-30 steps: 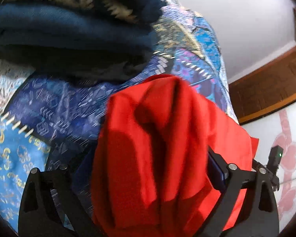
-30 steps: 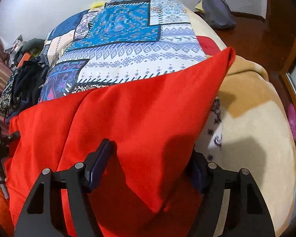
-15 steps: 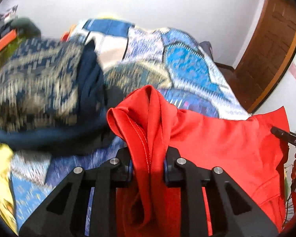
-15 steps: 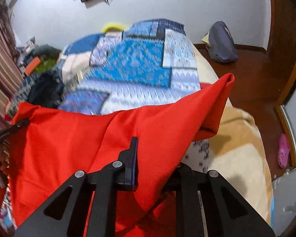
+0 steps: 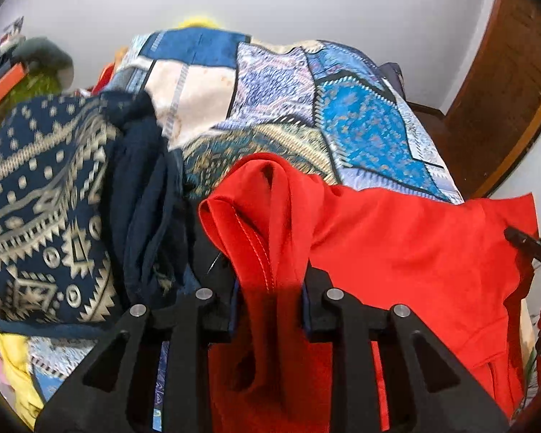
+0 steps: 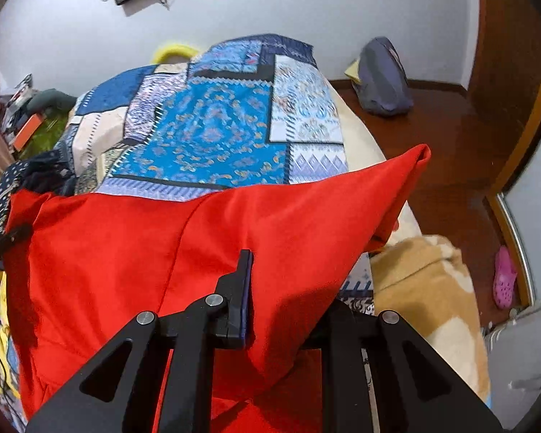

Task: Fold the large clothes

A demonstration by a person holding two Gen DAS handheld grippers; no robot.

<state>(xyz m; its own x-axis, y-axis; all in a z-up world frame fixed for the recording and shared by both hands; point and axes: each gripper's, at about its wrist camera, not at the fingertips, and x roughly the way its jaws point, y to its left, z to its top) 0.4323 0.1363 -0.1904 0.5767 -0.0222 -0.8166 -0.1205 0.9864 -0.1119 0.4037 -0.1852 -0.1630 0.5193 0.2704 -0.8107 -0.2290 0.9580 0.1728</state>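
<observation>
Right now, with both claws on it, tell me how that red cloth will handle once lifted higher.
The red cloth looks floppy: it bunches in the left claw and drapes between grips. Probably light, since it hangs in thin folds. It may slip, held by small pinches.

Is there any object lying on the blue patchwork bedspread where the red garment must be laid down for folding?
Mostly not: the patchwork bedspread beyond the red garment looks bare. Only the dark patterned clothes lie at its left edge.

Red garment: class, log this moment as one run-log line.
stage: garment lifted for folding | left gripper: shut on red garment | right gripper: shut on red garment | garment: spread between both, above patchwork bedspread
</observation>
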